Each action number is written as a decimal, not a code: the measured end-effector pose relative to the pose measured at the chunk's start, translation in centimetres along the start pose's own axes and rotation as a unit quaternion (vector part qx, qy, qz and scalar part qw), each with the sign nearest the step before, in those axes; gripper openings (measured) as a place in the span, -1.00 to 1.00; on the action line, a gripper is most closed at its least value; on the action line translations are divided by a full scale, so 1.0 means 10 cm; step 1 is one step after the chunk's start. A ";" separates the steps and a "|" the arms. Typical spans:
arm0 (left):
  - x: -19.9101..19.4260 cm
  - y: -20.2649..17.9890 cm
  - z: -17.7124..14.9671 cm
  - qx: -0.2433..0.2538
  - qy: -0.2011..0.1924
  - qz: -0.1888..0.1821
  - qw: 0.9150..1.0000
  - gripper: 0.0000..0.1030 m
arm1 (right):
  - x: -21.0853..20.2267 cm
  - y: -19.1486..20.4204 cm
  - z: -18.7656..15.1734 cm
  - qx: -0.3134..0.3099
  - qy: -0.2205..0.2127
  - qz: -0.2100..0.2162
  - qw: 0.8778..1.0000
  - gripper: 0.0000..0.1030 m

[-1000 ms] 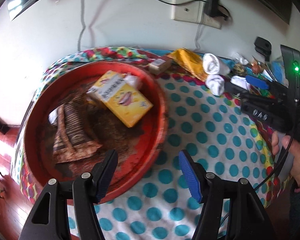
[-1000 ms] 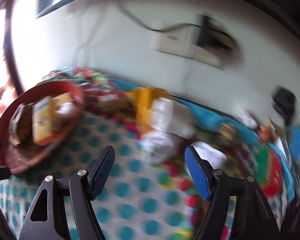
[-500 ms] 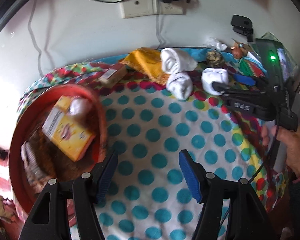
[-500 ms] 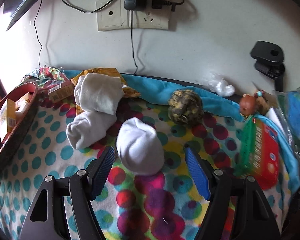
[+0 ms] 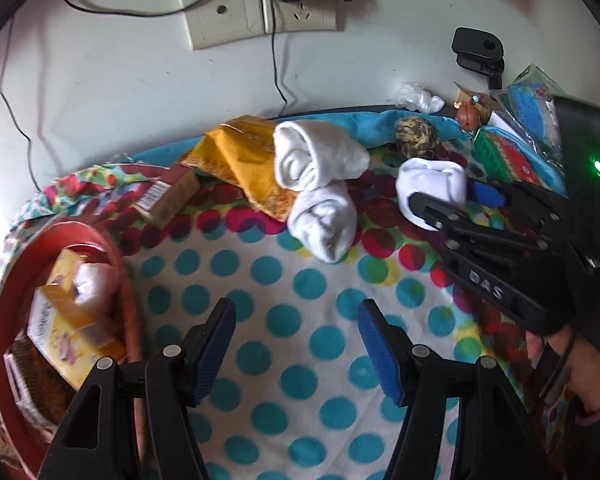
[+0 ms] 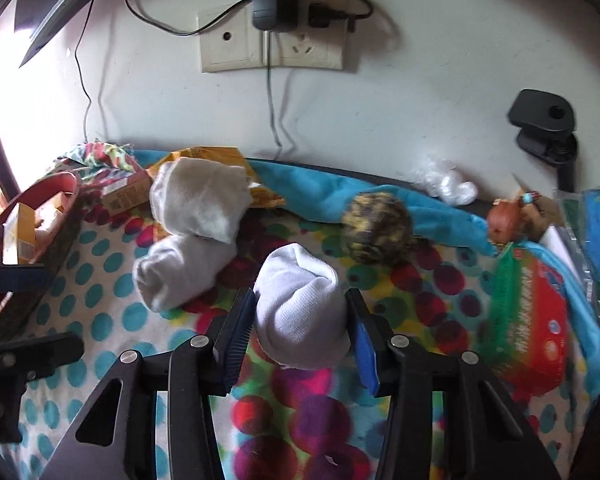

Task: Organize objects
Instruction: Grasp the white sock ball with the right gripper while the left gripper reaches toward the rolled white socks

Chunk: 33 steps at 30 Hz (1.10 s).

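A white rolled sock [image 6: 302, 316] lies on the polka-dot cloth between my right gripper's [image 6: 300, 332] blue pads, which have closed in on both its sides. It also shows in the left wrist view [image 5: 430, 186] with the right gripper [image 5: 456, 200] around it. Two more white socks [image 5: 320, 184] [image 6: 188, 232] lie to its left, one on top of the other. My left gripper [image 5: 296, 344] is open and empty above the cloth. A red basket [image 5: 120, 264] at the left holds a yellow box [image 5: 68, 328].
A dark yellow-flecked sock ball [image 6: 376, 228], an orange packet [image 5: 240, 160] and a small carton [image 5: 168, 196] lie near the wall. A red-green box [image 6: 528, 312] and bags sit at the right. Cables and a socket [image 6: 272, 44] hang on the wall.
My right gripper has moved forward around the nearest white sock and narrowed onto it. My left gripper has swung right, away from the red basket.
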<state>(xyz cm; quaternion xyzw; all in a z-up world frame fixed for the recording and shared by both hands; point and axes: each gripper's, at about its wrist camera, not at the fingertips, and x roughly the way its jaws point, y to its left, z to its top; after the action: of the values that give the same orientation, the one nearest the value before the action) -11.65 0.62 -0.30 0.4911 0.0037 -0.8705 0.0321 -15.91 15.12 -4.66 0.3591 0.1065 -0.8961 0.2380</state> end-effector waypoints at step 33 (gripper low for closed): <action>0.75 -0.09 0.39 -0.027 -0.066 -0.079 0.994 0.26 | -0.01 -0.11 -0.11 -0.006 0.064 -0.044 0.997 -0.11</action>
<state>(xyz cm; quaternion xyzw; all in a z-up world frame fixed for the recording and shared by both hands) -18.89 1.00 -4.77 0.4301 0.0639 -0.9002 -0.0238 -15.73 16.48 -5.31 0.4095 0.1428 -0.8800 0.1934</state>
